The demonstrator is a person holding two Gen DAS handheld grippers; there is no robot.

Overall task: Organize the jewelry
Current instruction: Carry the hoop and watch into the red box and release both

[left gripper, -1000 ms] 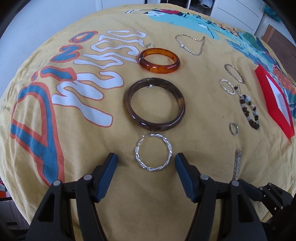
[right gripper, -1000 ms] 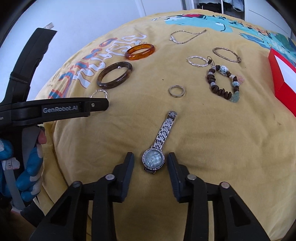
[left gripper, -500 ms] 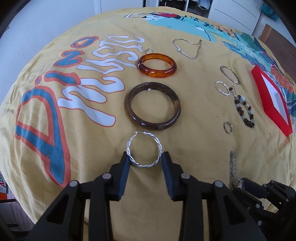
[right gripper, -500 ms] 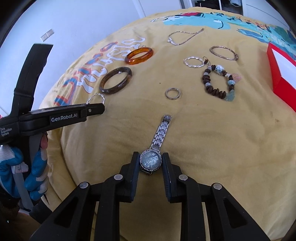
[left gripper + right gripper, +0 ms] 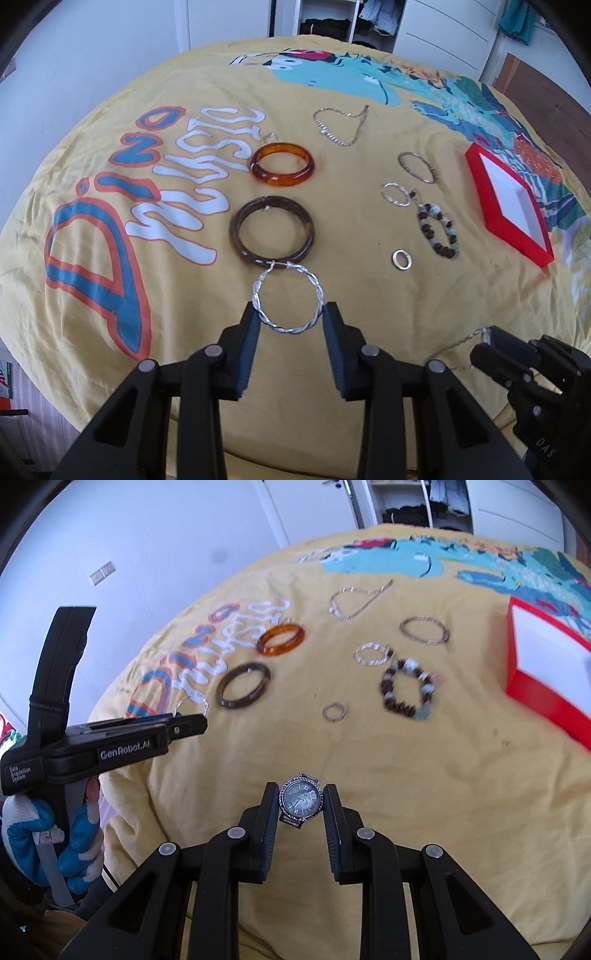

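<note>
My left gripper (image 5: 289, 314) is shut on a twisted silver hoop (image 5: 288, 297) and holds it lifted above the yellow cloth. My right gripper (image 5: 301, 799) is shut on a silver watch (image 5: 301, 800), also lifted; its band hangs below in the left wrist view (image 5: 452, 347). On the cloth lie a dark brown bangle (image 5: 272, 230), an amber bangle (image 5: 282, 170), a silver chain (image 5: 341, 125), a small ring (image 5: 402, 259), a bead bracelet (image 5: 437, 236), a small twisted hoop (image 5: 396, 194) and a thin bangle (image 5: 419, 168).
A red box with a white inside (image 5: 509, 203) lies open at the right of the cloth, also in the right wrist view (image 5: 546, 664). The left gripper's body and a gloved hand (image 5: 48, 834) show at the left. White wall and wardrobe stand behind.
Both grippers closed, the left on the twisted hoop and the right on the watch, and then lifted them off the cloth.
</note>
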